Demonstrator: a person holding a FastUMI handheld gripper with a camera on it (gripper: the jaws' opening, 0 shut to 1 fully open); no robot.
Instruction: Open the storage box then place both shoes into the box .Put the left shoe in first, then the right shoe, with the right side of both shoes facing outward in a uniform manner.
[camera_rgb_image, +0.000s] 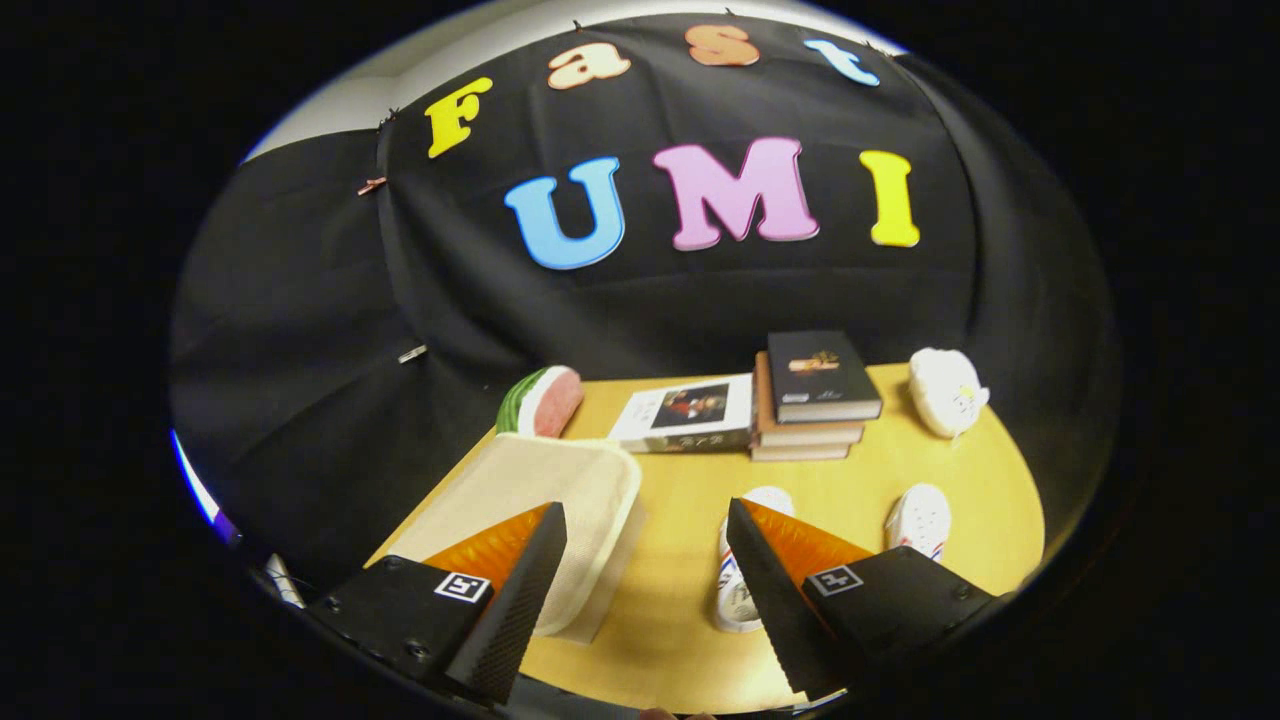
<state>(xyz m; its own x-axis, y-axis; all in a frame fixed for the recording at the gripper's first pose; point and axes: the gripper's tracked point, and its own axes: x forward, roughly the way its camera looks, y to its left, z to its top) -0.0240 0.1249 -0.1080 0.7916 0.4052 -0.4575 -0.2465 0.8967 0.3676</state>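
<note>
Yellow-brown wood forms the table (680, 610) that the gripper (646, 560) hangs above, its two fingers spread wide apart with only bare tabletop between them and nothing held. Just ahead of the left finger and partly hidden behind it sits the storage box (545, 500), a pale cream container whose flat lid lies closed on top. Behind the right finger lies one white shoe (738, 570) with coloured stripes on its side, most of its length covered by that finger. The second white shoe (920, 518) rests a little further to the right, apart from the first and beyond the right finger. Past the box, near the black cloth wall, a watermelon-slice toy (543, 400) stands at the table's far edge. Beside it lies a white book (690, 413) with a picture on its cover, touching a stack of books (812, 400) topped by a dark volume. A white plush toy (945, 392) sits to the right of the stack, well apart from the shoes.
</note>
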